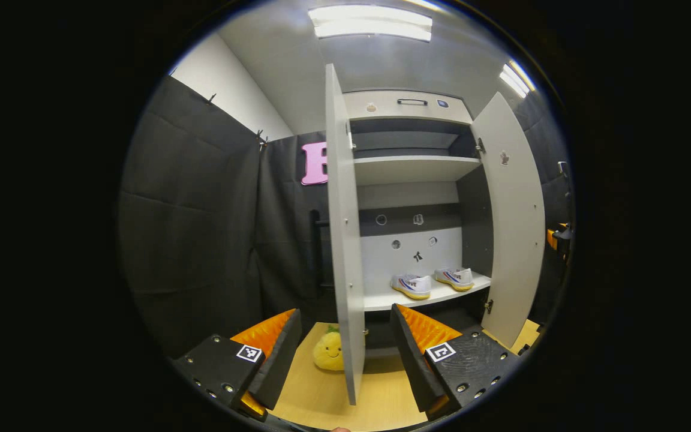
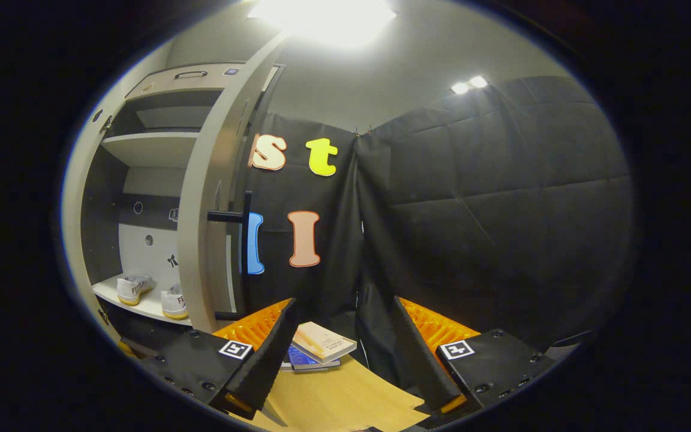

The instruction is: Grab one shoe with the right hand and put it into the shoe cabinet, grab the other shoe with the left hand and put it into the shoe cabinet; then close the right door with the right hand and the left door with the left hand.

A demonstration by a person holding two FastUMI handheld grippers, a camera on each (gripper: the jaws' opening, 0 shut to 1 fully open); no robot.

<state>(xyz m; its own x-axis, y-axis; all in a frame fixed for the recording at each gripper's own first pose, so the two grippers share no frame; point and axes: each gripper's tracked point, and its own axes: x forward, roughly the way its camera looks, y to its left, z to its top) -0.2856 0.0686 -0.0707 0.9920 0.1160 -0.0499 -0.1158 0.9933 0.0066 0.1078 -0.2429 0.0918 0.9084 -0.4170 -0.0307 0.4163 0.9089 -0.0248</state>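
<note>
Cabinet (image 1: 411, 168) doors open, both shoes (image 1: 412, 285) shelved.

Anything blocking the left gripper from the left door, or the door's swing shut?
Nothing visible. The left gripper is open with the left door's edge between its fingers. Both shoes sit fully on the shelf; the plush toy lies outside the door.

My left gripper (image 1: 345, 360) is held level with its fingers spread wide and gripping nothing, and my right gripper (image 2: 342, 354) is likewise level, fingers parted and bare.
</note>
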